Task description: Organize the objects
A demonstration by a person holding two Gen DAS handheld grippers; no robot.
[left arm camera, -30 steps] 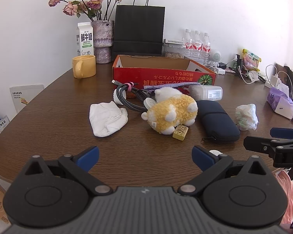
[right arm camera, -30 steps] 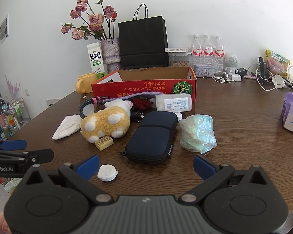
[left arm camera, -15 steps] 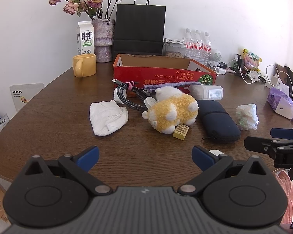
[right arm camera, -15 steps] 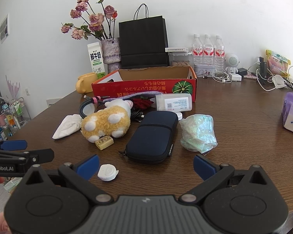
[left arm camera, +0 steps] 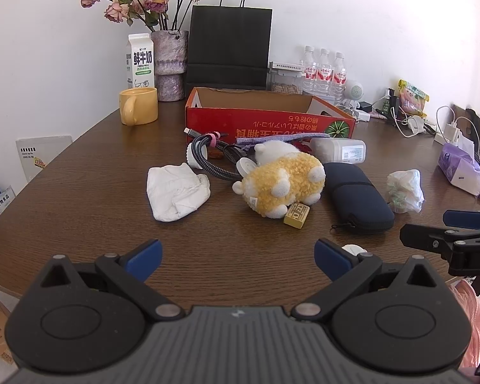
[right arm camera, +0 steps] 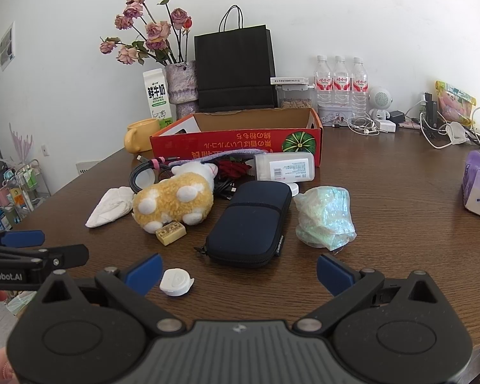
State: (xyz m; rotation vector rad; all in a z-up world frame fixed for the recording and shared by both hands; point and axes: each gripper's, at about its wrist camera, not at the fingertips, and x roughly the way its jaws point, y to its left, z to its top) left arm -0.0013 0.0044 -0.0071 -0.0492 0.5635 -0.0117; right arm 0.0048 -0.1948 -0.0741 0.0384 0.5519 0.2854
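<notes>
Brightness: bright, even daylight in both views.
Wall [left arm camera: 352, 16]: washed near white.
Shadows: soft, short, falling toward the claw under the plush toy [right arm camera: 172, 200].
Distortion: strong fisheye bending, dark corners.
Focus: table [left arm camera: 80, 211] sharp; nearest claw body slightly soft.

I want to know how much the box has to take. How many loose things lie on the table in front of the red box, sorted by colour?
White: 3 — cloth, bottle, round cap
Yellow: 2 — plush toy, small block
Dark: 2 — navy pouch, cable bundle
Greenish: 1 — crumpled bag
Total: 8
</notes>
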